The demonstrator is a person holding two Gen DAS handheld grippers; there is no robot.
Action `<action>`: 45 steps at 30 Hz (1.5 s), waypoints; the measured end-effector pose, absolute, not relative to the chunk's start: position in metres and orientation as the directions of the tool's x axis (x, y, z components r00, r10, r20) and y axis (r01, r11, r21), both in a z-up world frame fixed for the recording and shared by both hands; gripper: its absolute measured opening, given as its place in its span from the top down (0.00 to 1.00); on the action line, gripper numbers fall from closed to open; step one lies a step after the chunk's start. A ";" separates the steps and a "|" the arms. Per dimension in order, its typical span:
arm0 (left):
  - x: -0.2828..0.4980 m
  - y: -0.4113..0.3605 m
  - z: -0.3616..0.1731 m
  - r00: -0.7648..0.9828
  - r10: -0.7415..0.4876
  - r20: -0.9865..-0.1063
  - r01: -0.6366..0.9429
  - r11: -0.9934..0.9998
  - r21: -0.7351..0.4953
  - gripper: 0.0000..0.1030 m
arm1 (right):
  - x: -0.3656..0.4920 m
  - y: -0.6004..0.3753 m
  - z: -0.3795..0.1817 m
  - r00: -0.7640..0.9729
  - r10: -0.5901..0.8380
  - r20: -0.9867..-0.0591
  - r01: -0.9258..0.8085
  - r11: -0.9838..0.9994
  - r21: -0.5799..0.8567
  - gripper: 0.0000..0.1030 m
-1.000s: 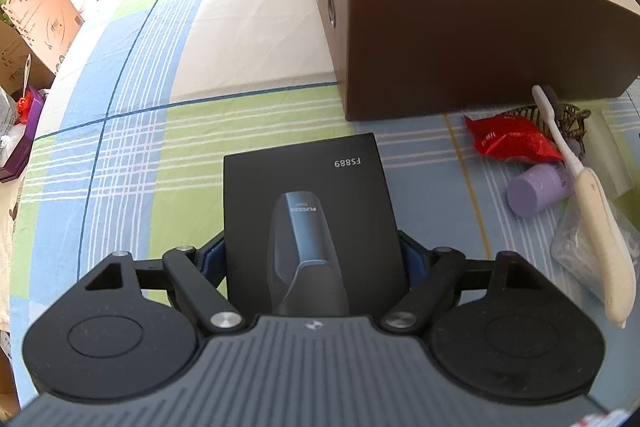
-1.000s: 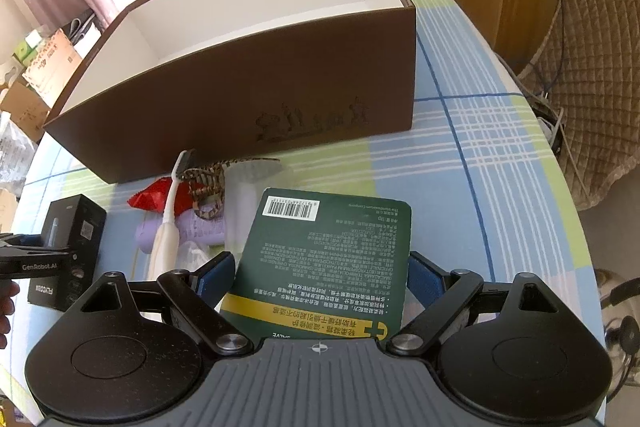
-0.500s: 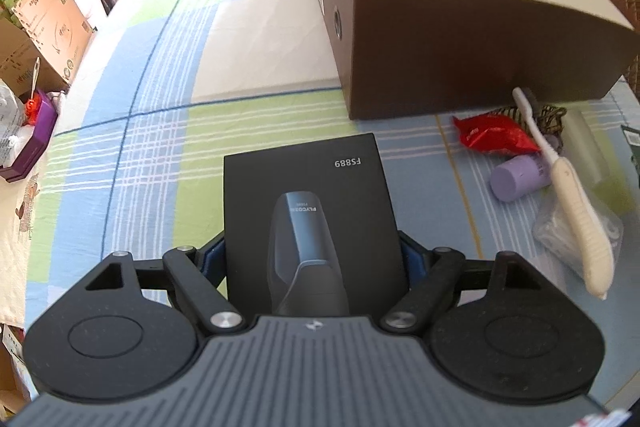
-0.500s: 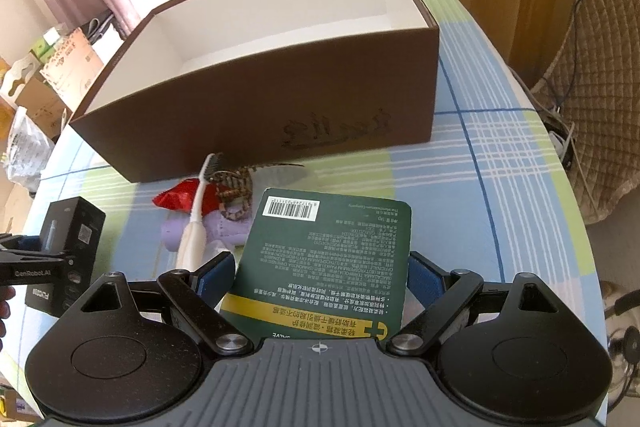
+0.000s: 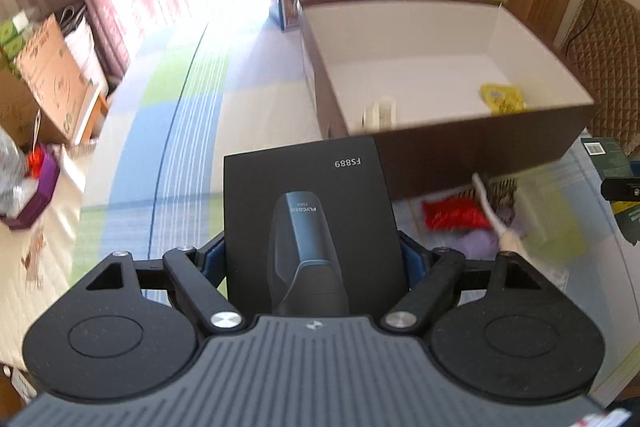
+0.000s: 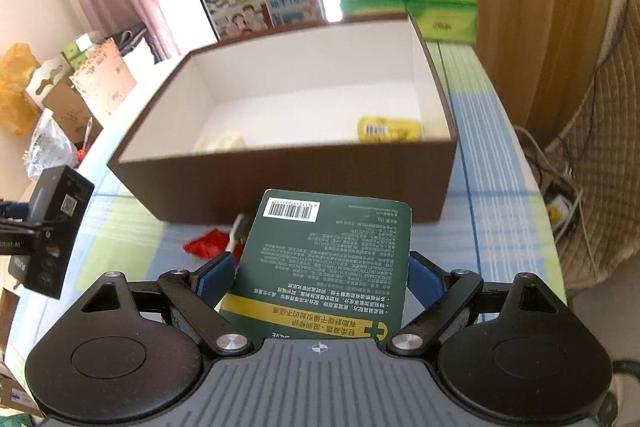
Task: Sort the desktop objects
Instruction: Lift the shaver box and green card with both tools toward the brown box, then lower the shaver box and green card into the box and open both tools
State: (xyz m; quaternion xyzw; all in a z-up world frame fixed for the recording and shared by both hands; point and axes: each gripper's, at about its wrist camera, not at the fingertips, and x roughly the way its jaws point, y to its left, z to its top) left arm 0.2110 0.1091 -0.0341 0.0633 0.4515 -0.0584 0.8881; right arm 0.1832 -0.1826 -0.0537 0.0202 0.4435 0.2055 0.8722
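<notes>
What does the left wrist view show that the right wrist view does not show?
Only the left wrist view shows the black box's front, printed FS889, clamped in the left gripper, and a purple tray. Only the right wrist view shows the green package's printed back, clamped in the right gripper. Both show the brown box, the yellow packet inside and the red wrapper.

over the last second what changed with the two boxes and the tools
Both tools rose, so each view now looks into the brown box. The left tool still grips the black box and the right tool the green box. The toothbrush and red packet stayed on the table.
</notes>
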 end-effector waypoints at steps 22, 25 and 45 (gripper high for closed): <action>0.347 0.012 0.012 0.617 -0.221 -0.755 0.289 0.956 -0.044 0.23 | 0.316 -0.163 -0.015 0.557 0.427 -0.712 -0.396 0.890 0.225 0.15; 0.366 -0.003 -0.002 0.585 -0.255 -0.770 0.286 0.953 -0.099 0.23 | 0.331 -0.159 -0.025 0.545 0.408 -0.733 -0.389 0.897 0.211 0.15; 0.428 -0.021 -0.113 0.354 -0.251 -0.901 0.185 0.963 -0.196 0.23 | 0.356 -0.162 -0.067 0.482 0.367 -0.796 -0.368 0.909 0.197 0.15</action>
